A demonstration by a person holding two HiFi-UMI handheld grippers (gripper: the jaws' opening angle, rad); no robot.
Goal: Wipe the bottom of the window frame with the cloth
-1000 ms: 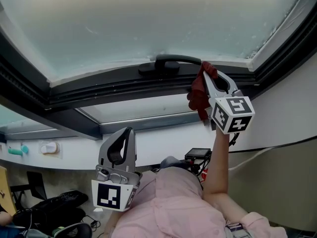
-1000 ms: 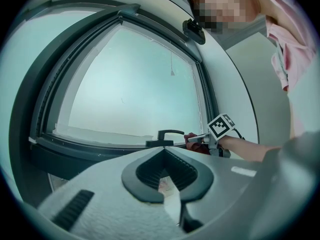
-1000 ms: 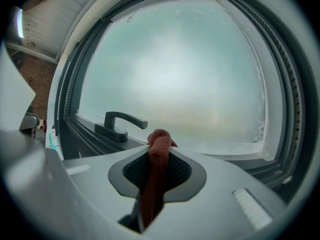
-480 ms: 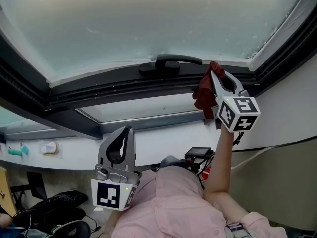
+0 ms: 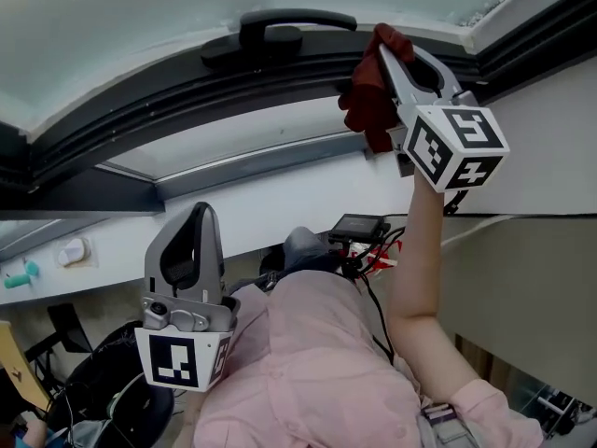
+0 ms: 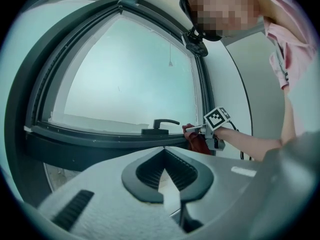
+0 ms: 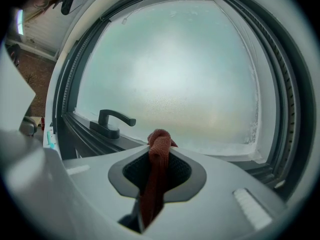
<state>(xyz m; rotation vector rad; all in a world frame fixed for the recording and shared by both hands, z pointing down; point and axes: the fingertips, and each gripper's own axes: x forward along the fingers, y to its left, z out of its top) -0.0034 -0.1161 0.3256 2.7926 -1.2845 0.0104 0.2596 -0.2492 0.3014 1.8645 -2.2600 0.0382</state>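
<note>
Right tool: jaws clamped on the red cloth. A bunched end stands proud of the tips and the rest hangs down through the jaws, as seen in the right gripper view. The bunched end is placed at the dark bottom rail of the window frame, just to the right of the black handle and short of the frame's right corner. It appears to rest against the rail, though contact cannot be confirmed. Left tool: tips brought together with nothing between them, held low and near the body, well apart from the frame and pointed up toward it. Progress, as judged: wiping is taken to be under way on the right part of the bottom rail. No difference between wiped and unwiped surface can be made out, so what is done cannot be read off. The long run of rail to the left of the handle is well apart from the cloth and is presumed still to be covered, with the handle base to be passed on the way. Pose: the right arm is raised and nearly straight, with the marker cube turned toward the head view and the jaws directed away at the frosted glass. The left arm is kept bent against the pink shirt.
</note>
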